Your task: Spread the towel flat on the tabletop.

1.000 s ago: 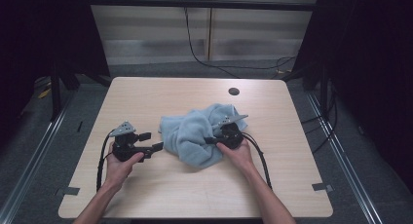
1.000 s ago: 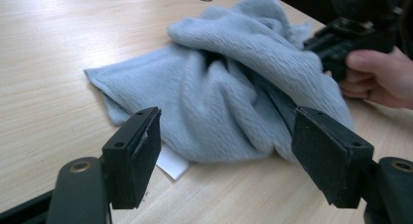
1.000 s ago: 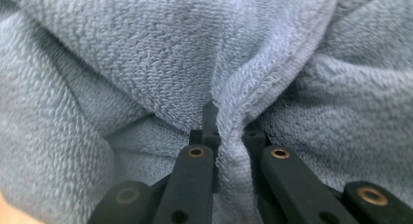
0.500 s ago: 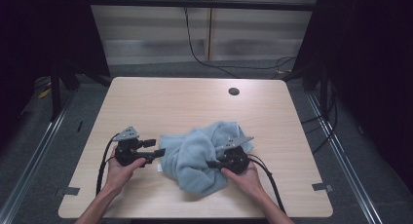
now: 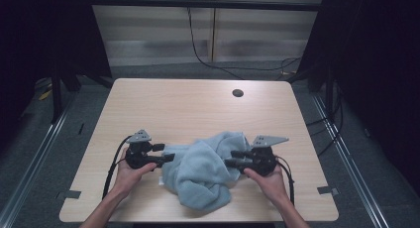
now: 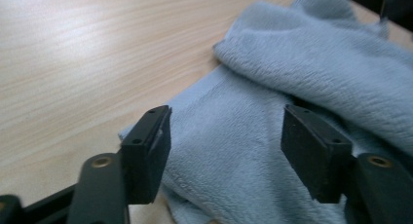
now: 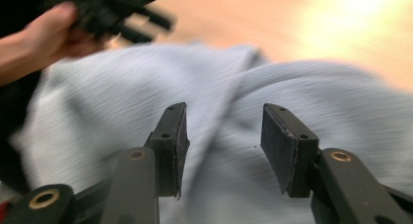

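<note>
Two grippers, one towel: a person's hands work a crumpled cloth at a wooden table.
Table (image 5: pixel 188 109): pale wood-grain top seen from the high view, with a small dark round hole (image 5: pixel 237 93) near its far edge, at about one o'clock from the table's middle.
Towel (image 5: pixel 203 171): light blue, plush and bunched in a heap on the near half of the table, at about six o'clock from the centre, lying between the two grippers; one flat layer spreads toward nine o'clock under a thicker fold.
Right gripper (image 5: pixel 231 158): held in the person's right hand (image 5: pixel 265 181) at three o'clock of the towel, pointing toward nine o'clock; its jaws have just been opening and now stand moderately apart, with nothing pinched, the towel blurred just beyond the pads (image 7: pixel 176 146) in the right gripper view.
Left gripper (image 5: pixel 166 153): held in the left hand (image 5: pixel 130 174) at nine o'clock of the towel, pointing toward three o'clock; its jaws stand wide, straddling the towel's flat edge without pressing on it, as the left gripper view shows.
Cables (image 5: pixel 110 171): black, trailing from each gripper back toward six o'clock.
</note>
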A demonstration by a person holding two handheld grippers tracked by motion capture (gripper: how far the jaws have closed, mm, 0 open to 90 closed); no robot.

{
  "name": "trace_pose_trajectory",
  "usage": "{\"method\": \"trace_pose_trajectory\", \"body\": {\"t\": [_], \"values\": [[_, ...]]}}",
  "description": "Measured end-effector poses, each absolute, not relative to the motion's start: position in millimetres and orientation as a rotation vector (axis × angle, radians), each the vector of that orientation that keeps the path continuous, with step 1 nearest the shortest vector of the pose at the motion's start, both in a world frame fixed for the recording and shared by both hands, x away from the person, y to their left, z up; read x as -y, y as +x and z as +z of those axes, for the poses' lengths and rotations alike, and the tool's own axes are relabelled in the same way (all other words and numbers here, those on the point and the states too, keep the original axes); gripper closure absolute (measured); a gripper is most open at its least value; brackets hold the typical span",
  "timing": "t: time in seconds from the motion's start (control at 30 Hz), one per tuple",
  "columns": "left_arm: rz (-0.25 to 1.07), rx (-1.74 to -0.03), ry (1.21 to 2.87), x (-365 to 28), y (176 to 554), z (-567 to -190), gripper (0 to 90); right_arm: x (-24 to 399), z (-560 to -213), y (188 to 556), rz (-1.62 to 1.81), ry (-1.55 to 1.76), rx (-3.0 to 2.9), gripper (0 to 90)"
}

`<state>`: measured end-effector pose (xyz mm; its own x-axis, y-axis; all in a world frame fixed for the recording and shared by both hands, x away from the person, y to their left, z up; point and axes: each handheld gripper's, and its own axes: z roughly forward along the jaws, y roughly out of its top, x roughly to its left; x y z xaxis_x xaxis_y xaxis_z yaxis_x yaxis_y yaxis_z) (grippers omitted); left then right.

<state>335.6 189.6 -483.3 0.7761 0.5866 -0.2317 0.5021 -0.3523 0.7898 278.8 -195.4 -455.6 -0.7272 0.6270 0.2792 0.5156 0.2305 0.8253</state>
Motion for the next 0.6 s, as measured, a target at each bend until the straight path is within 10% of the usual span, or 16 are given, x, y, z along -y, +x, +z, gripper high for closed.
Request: {"method": "trace_pose_trajectory", "body": {"t": [0.4, 0.6], "values": [[0.077, -0.801, 2.083, -175.0, 338.7, -496.5, 35.2, 175.3, -499.3, 333.0, 1.288, 1.209, -2.463, 28.8], [0.036, -0.888, 1.91, -182.6, 351.7, -483.4, 33.9, 166.1, -500.2, 324.9, 1.259, 1.123, -2.519, 61.8]]}}
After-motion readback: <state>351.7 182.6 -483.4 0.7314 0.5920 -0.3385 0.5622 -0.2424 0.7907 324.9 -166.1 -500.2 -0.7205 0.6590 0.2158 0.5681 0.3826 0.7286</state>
